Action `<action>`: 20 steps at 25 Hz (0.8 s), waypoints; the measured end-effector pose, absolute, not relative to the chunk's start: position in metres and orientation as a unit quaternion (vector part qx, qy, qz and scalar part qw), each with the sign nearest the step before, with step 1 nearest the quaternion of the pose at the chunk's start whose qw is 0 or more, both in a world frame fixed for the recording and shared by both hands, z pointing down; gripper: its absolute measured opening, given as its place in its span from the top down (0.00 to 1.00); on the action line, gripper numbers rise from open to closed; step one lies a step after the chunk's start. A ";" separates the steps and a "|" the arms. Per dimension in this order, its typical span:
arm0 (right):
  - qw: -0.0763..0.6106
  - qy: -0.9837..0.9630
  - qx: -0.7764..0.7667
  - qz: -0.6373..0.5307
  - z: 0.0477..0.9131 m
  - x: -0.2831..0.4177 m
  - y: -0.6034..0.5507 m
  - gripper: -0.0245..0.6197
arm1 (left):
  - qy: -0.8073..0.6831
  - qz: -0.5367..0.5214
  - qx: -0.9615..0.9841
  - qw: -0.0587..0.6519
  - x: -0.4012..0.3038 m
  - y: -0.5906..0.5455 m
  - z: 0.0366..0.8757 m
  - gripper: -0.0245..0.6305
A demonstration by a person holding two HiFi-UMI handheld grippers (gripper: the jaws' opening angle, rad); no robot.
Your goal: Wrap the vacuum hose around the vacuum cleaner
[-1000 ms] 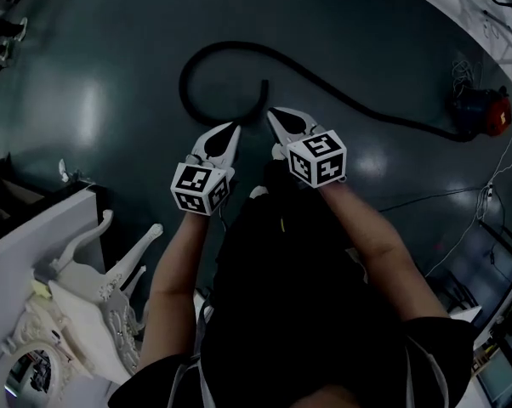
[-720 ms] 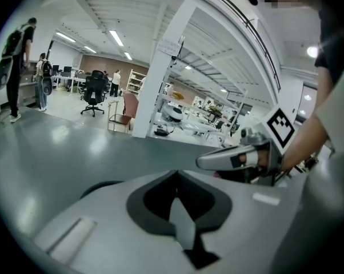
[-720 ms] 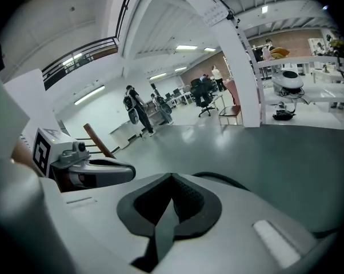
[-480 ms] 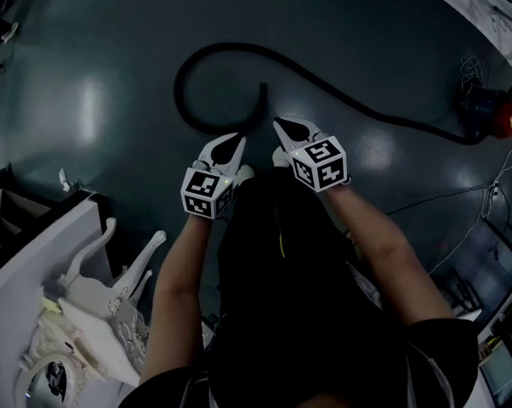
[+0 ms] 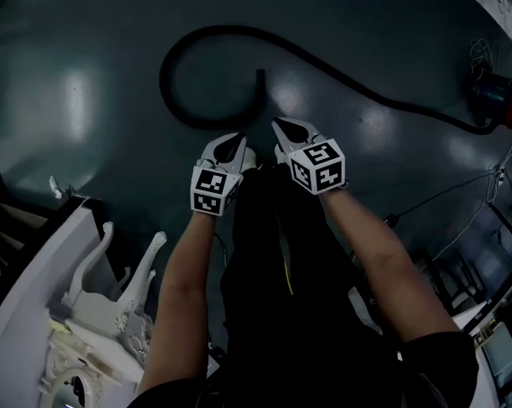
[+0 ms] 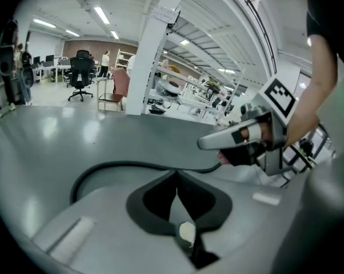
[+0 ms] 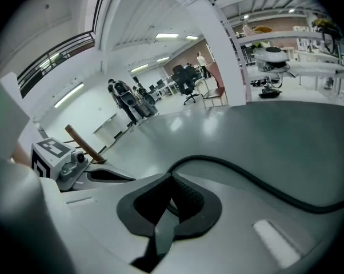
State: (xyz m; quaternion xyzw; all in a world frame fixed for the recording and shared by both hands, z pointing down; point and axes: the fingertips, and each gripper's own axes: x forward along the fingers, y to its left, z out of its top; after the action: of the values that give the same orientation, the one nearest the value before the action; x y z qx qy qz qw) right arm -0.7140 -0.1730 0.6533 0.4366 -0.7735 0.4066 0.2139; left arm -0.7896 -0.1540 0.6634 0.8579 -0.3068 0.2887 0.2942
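Dark, glossy floor [image 5: 86, 58] fills most of the head view, with pale patches of ceiling light on it. On it lies the black vacuum hose [image 5: 165, 87], unwrapped. Its free end [image 5: 260, 79] sits just ahead of your two grippers; from there it curls in an open loop towards the left and then runs in a long wavy line to the vacuum cleaner [image 5: 501, 100], a red and blue body at the far right edge, well apart from you. Thin cables [image 5: 460, 195] trail over the floor on that side. At the lower left stands white ornate furniture [image 5: 111, 291] with curved legs.

You hold both grippers side by side in front of your body, pointing at the near side of the loop. Your left gripper [image 5: 236, 137] has its jaws pressed together with nothing between them — its own view shows the tips meeting, with the hose on the floor beyond them. Your right gripper [image 5: 278, 125] is likewise closed and empty, and its view shows the hose curving away past the tips. Neither gripper grips the hose, and whether the left tips touch it I cannot tell.

Behind, the gripper views show an open hall with a white column [image 6: 155, 44], an office chair [image 6: 80, 74] and shelving.
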 end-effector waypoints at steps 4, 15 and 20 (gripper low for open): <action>0.216 -0.759 0.434 0.434 0.716 -0.725 -0.177 0.97 | -0.334 0.298 0.836 0.317 -0.796 -0.156 0.724 0.95; 0.271 -0.766 0.405 0.419 0.827 -0.747 -0.170 0.97 | -0.321 0.312 0.824 0.346 -0.805 -0.129 0.841 0.85; 0.283 -0.774 0.386 0.414 0.872 -0.759 -0.153 0.97 | -0.319 0.318 0.821 0.351 -0.812 -0.115 0.898 0.83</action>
State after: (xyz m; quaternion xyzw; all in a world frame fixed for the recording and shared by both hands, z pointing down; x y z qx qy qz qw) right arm -0.7587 -0.1533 0.8725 0.3864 -0.7740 0.4140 0.2833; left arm -0.8117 -0.1151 0.8981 0.8211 -0.3189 0.3180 0.3506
